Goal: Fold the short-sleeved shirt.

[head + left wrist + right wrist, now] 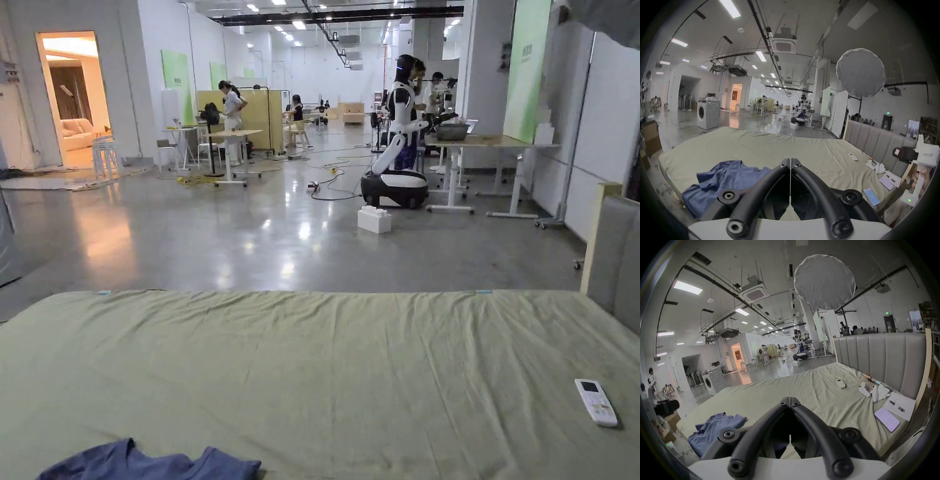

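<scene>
- I am standing at the near edge of a bed (325, 350) covered in a pale green sheet, looking across it into a large, bright workshop hall.
- The blue short-sleeved shirt (150, 465) is lying crumpled at the near left edge of the bed, its neckline facing the far side in the left gripper view (724, 180).
- My left gripper (790, 164) is hovering above the sheet just right of the shirt, its jaws pressed together with nothing between them.
- My right gripper (789, 400) is also hanging over the bare sheet, jaws closed and empty, with the shirt (716, 430) lying to its left.
- A white remote control (595, 402) is lying on the sheet toward the right, well apart from the shirt.
- Near the padded grey headboard (880, 363) on the right, a notebook (887, 421) and some small white items are resting on the bed.
- A white washing machine (709, 113) is standing on the glossy floor beyond the bed.
- A white humanoid robot (400, 144) is standing at a table in the distance, with people working farther back.
</scene>
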